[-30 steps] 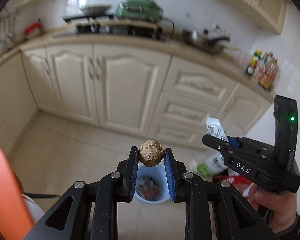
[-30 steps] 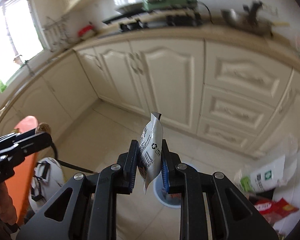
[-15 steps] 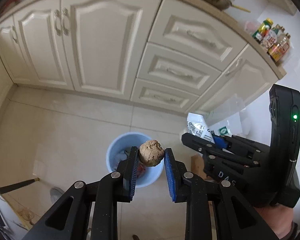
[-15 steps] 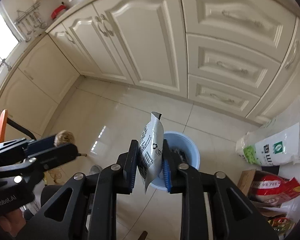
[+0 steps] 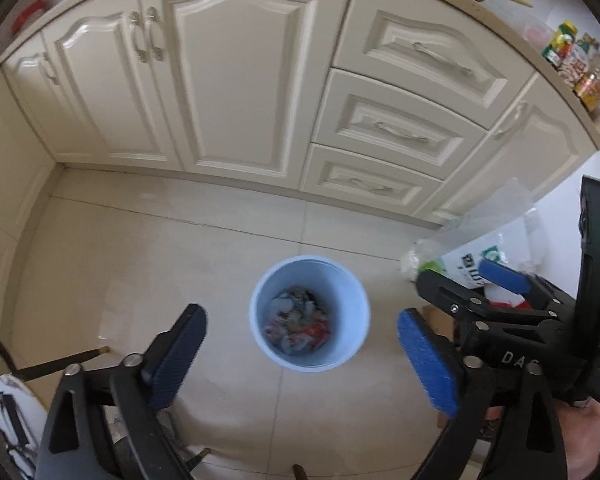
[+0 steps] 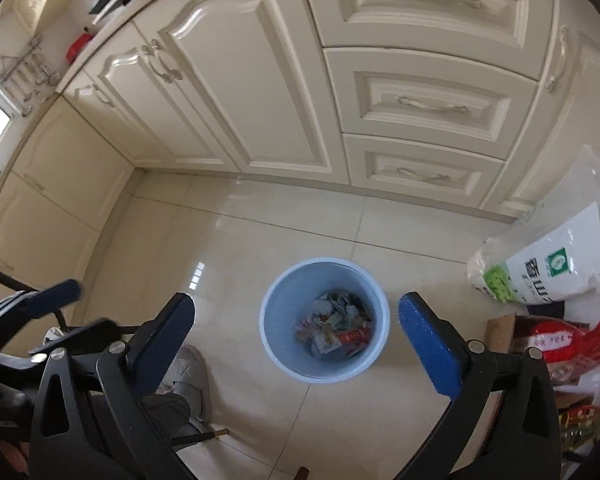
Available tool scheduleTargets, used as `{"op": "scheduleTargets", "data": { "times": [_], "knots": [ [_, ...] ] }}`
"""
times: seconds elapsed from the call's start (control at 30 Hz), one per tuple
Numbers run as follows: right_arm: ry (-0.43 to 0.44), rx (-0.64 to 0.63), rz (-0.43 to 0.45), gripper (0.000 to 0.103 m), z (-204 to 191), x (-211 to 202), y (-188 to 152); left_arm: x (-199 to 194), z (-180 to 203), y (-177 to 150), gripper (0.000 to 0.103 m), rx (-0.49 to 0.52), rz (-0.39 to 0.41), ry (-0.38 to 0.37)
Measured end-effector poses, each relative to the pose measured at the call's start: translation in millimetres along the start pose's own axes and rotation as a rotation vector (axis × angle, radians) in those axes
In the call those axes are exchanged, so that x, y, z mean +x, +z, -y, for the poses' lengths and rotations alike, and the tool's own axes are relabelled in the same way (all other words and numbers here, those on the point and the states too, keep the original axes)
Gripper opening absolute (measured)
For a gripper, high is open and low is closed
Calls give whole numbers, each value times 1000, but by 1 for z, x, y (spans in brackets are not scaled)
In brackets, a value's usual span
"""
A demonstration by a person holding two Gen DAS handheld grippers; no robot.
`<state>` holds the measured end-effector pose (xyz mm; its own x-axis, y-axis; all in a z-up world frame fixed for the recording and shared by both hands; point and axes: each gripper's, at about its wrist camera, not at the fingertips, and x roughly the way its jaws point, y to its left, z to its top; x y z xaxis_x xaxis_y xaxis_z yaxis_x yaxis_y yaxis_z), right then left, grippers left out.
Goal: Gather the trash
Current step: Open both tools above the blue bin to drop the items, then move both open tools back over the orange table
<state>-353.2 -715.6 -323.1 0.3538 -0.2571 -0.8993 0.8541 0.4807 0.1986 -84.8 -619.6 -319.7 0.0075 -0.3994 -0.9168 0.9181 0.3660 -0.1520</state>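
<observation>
A light-blue trash bin (image 5: 342, 292) (image 6: 282, 300) stands on the tiled floor, holding mixed trash (image 5: 296, 324) (image 6: 332, 330) of wrappers and paper. My left gripper (image 5: 299, 315) hangs above it, pointing steeply down. Its jaws are opening wide with nothing between them. My right gripper (image 6: 296, 301) is also over the bin, and its jaws are opening with nothing between them. The brown crumpled ball and the silver wrapper cannot be told apart from the trash. Each gripper shows in the other's view: the right gripper (image 5: 452, 276), the left gripper (image 6: 88, 306).
Cream cabinets and drawers (image 5: 396, 132) line the far side of the floor. A white bag with green print (image 6: 552, 268), red packets (image 6: 560, 344) and a cardboard box (image 6: 500, 328) sit right of the bin. A person's trouser leg and shoe (image 6: 180, 376) and thin chair legs (image 5: 60, 364) are at lower left.
Both grippers tipped downward over the bin, then opened. The brown ball has left the left jaws and the silver wrapper has left the right jaws.
</observation>
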Motion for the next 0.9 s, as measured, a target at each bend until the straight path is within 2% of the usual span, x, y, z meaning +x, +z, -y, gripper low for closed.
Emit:
{"op": "scheduleTargets", "data": {
  "times": [0.1, 0.43, 0.67, 0.9],
  "knots": [
    [-21, 19, -3, 103, 1, -1, -5, -14, 1, -8, 98, -24, 19, 50],
    [6, -9, 42, 103, -33, -37, -11, -82, -4, -46, 98, -81, 127, 54],
    [61, -88, 132, 103, -95, -91, -11, -166, -18, -87, 98, -125, 283, 72],
    [155, -217, 228, 103, -185, -147, -19, -271, -60, -163, 102, -208, 462, 132]
  ]
}}
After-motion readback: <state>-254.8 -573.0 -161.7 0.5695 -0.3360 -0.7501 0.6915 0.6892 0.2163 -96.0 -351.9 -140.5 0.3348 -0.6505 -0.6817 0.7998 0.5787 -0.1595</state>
